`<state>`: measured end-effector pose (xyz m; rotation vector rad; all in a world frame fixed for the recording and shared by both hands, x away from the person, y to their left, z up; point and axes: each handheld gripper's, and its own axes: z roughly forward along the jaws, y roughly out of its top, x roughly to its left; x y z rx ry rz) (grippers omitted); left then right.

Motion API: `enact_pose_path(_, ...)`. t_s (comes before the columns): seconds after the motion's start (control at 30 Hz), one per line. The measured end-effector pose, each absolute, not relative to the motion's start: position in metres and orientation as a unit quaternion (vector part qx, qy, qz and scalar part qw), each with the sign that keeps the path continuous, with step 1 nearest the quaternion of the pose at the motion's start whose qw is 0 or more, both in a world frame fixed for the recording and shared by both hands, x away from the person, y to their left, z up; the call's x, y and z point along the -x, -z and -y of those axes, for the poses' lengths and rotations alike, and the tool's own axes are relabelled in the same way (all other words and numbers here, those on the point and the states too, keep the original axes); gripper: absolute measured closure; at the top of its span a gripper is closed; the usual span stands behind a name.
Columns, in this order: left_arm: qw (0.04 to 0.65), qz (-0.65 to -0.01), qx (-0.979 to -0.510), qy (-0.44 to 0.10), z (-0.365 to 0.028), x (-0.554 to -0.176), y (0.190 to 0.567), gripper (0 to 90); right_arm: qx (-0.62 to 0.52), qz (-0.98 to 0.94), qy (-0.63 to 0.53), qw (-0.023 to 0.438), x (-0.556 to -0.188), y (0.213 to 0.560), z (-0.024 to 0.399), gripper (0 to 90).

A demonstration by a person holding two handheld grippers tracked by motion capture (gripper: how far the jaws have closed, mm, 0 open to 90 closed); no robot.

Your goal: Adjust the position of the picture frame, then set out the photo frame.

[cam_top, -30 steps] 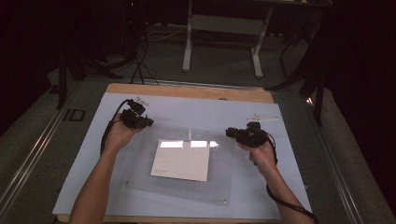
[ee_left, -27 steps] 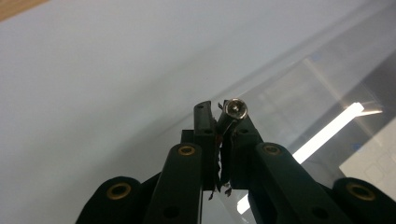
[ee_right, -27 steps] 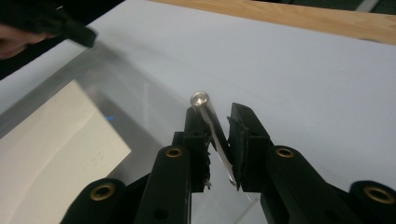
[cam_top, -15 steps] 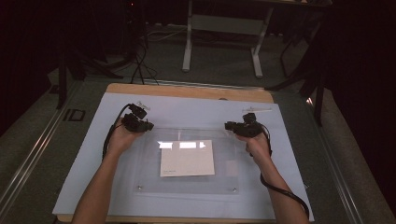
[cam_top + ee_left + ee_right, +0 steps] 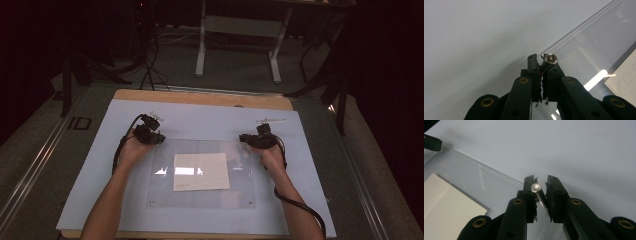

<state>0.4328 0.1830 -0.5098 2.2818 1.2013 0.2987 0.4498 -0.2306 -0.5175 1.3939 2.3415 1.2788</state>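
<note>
A clear acrylic plate (image 5: 240, 185) lies on a pale mat (image 5: 200, 122), and a cream card (image 5: 201, 171) shows at its middle. My left gripper (image 5: 150, 135) is at the plate's far left corner. Its jaws (image 5: 539, 56) are shut on a silver screw (image 5: 550, 59) held over the plate's edge (image 5: 579, 27). My right gripper (image 5: 256, 139) is at the far right corner. There its jaws (image 5: 541, 178) pinch another silver screw (image 5: 535, 187) just past the plate's edge (image 5: 486, 168). The left gripper's tip (image 5: 431, 143) shows at the far corner.
A thin metal rod (image 5: 270, 120) lies on the mat behind the right gripper. Small fasteners sit in the plate's two near corners (image 5: 151, 203) (image 5: 250, 203). The wooden table edge (image 5: 200, 97) runs along the back, with a desk frame (image 5: 240, 30) and cables on the floor beyond.
The plate and card, skewed a second ago, now lie square to the table. Both hands have shifted with them and sit at the plate's far corners.
</note>
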Motion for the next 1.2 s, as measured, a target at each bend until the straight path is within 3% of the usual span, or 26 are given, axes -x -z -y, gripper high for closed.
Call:
enact_pose_path(0.6, 0.302, -0.457, -0.828, -0.121, -0.186, -0.427, 0.516, 82.7, -0.457, -0.779, -0.422, 0.078, -0.449, 0.521, 0.229, 79.5)
enact_pose_path(0.7, 0.32, -0.455, -0.821, -0.128, -0.188, -0.423, 0.514, 75.3, -0.453, -0.78, -0.424, 0.08, -0.448, 0.522, 0.23, 79.5)
enact_pose_path(0.8, 0.341, -0.456, -0.812, -0.127, -0.193, -0.419, 0.511, 74.6, -0.452, -0.779, -0.427, 0.079, -0.448, 0.523, 0.23, 79.4)
enact_pose_path(0.97, 0.366, -0.445, -0.802, -0.155, -0.2, -0.411, 0.506, 62.5, -0.454, -0.778, -0.429, 0.076, -0.449, 0.523, 0.231, 79.2)
enact_pose_path(1.2, 0.411, -0.444, -0.775, -0.18, -0.207, -0.402, 0.503, 61.4, -0.449, -0.78, -0.428, 0.079, -0.449, 0.523, 0.231, 79.3)
